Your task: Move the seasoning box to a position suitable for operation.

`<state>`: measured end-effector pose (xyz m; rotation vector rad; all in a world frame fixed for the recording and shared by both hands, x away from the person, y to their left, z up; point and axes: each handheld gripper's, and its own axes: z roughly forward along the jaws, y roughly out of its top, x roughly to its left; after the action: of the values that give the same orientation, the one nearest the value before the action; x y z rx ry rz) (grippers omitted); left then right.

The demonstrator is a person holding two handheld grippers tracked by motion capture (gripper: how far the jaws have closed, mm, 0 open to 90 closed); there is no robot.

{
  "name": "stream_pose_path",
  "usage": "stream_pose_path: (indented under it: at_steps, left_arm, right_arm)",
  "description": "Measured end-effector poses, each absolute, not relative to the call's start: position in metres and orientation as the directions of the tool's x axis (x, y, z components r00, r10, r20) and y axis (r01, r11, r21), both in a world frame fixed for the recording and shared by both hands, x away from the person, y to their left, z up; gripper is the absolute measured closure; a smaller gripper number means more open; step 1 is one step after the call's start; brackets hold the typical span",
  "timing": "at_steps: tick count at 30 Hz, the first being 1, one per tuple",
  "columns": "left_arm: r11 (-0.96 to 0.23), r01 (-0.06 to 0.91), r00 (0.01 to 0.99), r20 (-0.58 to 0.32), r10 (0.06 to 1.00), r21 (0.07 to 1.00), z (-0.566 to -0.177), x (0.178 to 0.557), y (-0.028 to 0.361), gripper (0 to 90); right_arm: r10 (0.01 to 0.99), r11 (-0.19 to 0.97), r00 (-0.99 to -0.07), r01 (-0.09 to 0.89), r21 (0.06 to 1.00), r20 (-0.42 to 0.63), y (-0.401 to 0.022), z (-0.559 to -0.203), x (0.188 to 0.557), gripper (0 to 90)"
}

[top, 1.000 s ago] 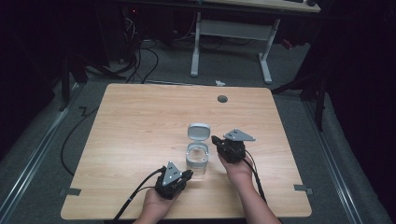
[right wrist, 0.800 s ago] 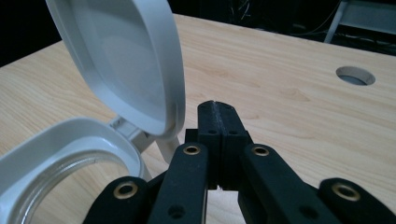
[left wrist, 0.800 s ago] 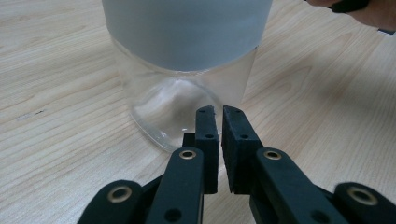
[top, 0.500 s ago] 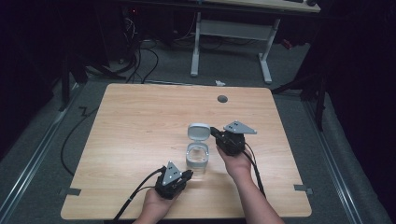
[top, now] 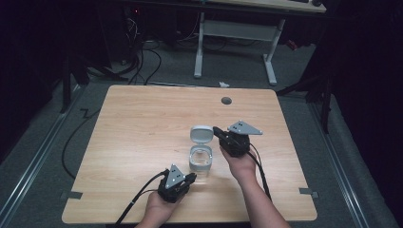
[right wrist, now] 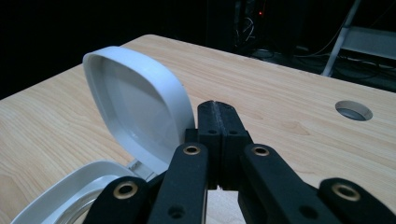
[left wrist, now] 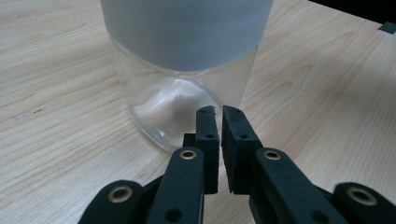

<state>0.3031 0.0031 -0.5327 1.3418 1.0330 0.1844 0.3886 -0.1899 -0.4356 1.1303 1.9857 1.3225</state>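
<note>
Left gripper view cuts off the clear jar [left wrist: 187, 79] at its grey collar; the left claw [left wrist: 218, 112] is nearly closed on nothing, just short of the glass. The jar stands toward the tabletop's [top: 142, 123] near edge, its hinged lid [right wrist: 140, 121] flipped upright. Beside the lid, the right claw [right wrist: 217, 108] is pressed together, empty. A cable hole [top: 226, 100] lies near the far edge; dark floor surrounds
</note>
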Motion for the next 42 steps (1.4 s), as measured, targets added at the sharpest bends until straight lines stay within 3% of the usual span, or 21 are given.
stream_pose_path:
  at_steps: [18,42]
  left_arm:
    - [0.284,0.434,0.571,-0.505,0.647,0.855,-0.533,0.303,0.003,85.5]
    - [0.281,0.436,0.569,-0.504,0.649,0.855,-0.533,0.303,0.003,85.4]
  right_arm:
    - [0.844,0.173,-0.534,0.368,0.914,0.055,-0.188,-0.431,0.403,90.0]
    - [0.813,0.192,-0.58,0.35,0.917,0.051,-0.186,-0.446,0.359,90.0]
